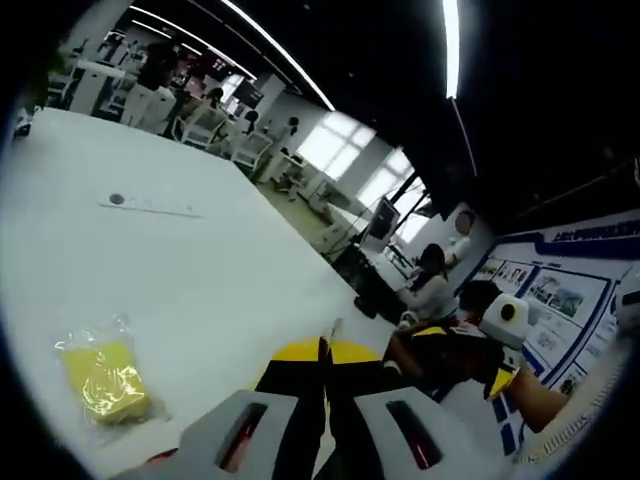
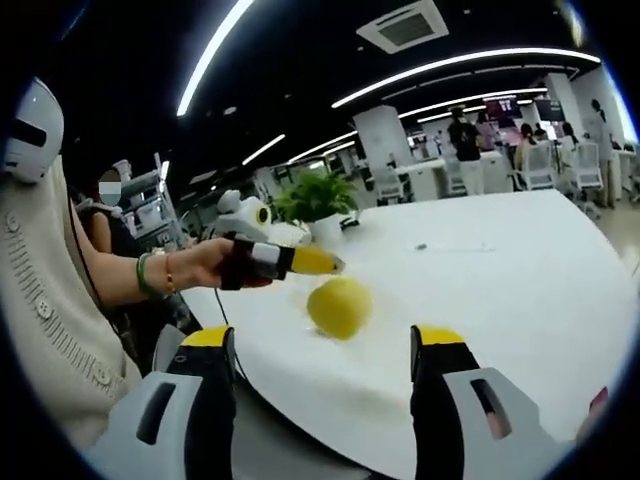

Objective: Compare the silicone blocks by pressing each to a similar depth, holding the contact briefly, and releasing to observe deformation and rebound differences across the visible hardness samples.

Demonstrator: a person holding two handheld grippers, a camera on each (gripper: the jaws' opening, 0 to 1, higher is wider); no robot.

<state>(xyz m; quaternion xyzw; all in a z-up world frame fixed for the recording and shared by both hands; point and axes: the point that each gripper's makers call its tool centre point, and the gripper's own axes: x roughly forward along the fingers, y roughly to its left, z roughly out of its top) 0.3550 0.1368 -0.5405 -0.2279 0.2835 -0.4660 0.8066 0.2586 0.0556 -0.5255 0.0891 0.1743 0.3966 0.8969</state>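
A yellow silicone block in a clear plastic bag [image 1: 105, 380] lies on the white table [image 1: 200, 270], to the left of my left gripper [image 1: 322, 348]. That gripper's yellow-tipped jaws are shut together with nothing between them, and it hovers apart from the block. In the right gripper view the same bagged block [image 2: 340, 307] sits near the table's edge, just beyond my right gripper [image 2: 325, 338]. The right gripper's jaws stand wide open and empty. A hand holds the left gripper [image 2: 330, 264] shut above and to the left of the block.
A thin white strip with a dark dot [image 1: 150, 205] lies farther out on the table [image 2: 520, 290]. A potted plant [image 2: 318, 195] stands at the table's far corner. A person's arm [image 1: 540, 400] is at the right. People and desks fill the room behind.
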